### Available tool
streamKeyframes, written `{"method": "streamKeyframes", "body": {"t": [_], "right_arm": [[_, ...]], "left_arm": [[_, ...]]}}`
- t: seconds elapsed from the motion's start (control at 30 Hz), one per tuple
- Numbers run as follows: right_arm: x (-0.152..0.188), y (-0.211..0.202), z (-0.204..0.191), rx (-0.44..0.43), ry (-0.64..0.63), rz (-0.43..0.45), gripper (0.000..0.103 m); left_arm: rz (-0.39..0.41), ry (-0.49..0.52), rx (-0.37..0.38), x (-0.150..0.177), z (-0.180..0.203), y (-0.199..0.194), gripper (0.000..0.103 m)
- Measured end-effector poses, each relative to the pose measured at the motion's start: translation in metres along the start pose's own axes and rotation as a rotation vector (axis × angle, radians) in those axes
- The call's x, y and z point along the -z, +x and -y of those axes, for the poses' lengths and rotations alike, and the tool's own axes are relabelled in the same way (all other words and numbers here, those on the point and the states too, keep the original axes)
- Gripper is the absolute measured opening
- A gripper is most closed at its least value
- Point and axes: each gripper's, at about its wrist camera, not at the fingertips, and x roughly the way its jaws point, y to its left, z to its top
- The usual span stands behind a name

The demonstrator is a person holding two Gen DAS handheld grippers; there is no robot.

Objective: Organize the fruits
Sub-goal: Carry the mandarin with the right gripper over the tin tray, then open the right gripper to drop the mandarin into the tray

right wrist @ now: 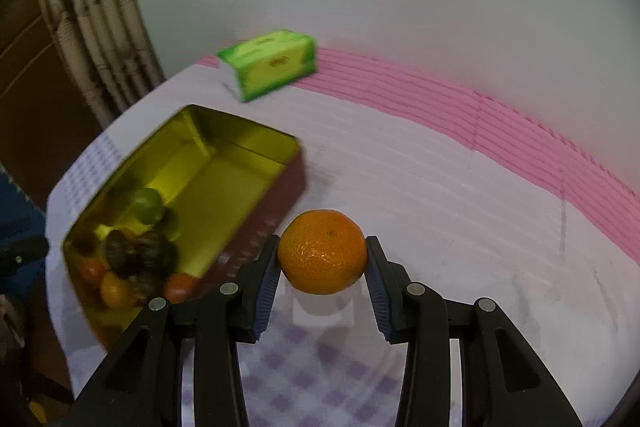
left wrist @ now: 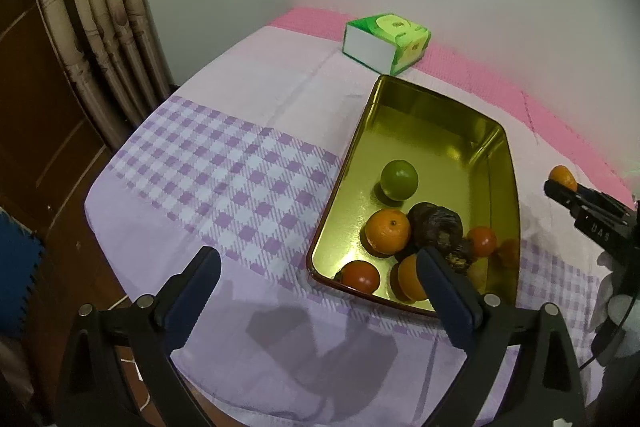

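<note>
One mandarin (right wrist: 322,251) held at its round middle by right gripper (right wrist: 322,259) — light, soft, squashy. Left gripper (left wrist: 320,267) wide open, near gold tin (left wrist: 496,187).

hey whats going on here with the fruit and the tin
A person is sorting fruit into a gold tin on a cloth-covered table. The right tongs are shut on an orange, held beside the tin, not yet over it. The left tongs are open and holding nothing, near the tin's front edge. Already inside the tin: a green fruit, oranges, tomatoes and a dark fruit.
</note>
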Motion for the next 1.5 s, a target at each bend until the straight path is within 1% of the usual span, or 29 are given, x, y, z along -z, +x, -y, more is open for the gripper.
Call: {"method": "streamKeyframes", "body": {"t": [0.3, 0.53, 0.73, 0.83, 1.17, 1.2, 1.23, 1.27, 1.3, 1.37, 1.5], "right_arm": [[-0.004, -0.012, -0.061, -0.113, -0.093, 0.011, 0.042], [0.006, 0.001, -0.096, -0.153, -0.153, -0.037, 0.042], [0.014, 0.015, -0.107, -0.141, -0.174, -0.081, 0.042], [0.016, 0.02, -0.109, -0.139, -0.162, -0.097, 0.042], [0.019, 0.021, -0.111, -0.115, -0.146, -0.096, 0.044], [0.019, 0.02, -0.111, -0.113, -0.144, -0.096, 0.045], [0.019, 0.02, -0.111, -0.115, -0.142, -0.097, 0.049], [0.019, 0.019, -0.11, -0.112, -0.138, -0.093, 0.054], [0.018, 0.018, -0.11, -0.107, -0.137, -0.089, 0.057], [0.018, 0.015, -0.11, -0.11, -0.131, -0.082, 0.067], [0.017, 0.007, -0.108, -0.102, -0.122, -0.066, 0.076]], "left_arm": [[0.011, -0.028, 0.002, 0.001, -0.011, -0.021, 0.098], [0.003, -0.025, -0.019, 0.003, -0.016, -0.026, 0.098], [-0.004, -0.012, -0.036, 0.009, -0.016, -0.024, 0.098], [-0.018, -0.006, -0.039, 0.012, -0.015, -0.019, 0.098], [-0.028, 0.001, -0.064, 0.015, -0.011, -0.015, 0.098], [-0.029, 0.002, -0.067, 0.016, -0.01, -0.014, 0.098], [-0.029, 0.005, -0.069, 0.017, -0.01, -0.014, 0.098], [-0.03, 0.009, -0.072, 0.017, -0.009, -0.013, 0.098], [-0.029, 0.014, -0.076, 0.017, -0.008, -0.013, 0.098], [-0.029, 0.019, -0.079, 0.018, -0.007, -0.012, 0.098], [-0.029, 0.026, -0.087, 0.019, -0.005, -0.011, 0.098]]}}
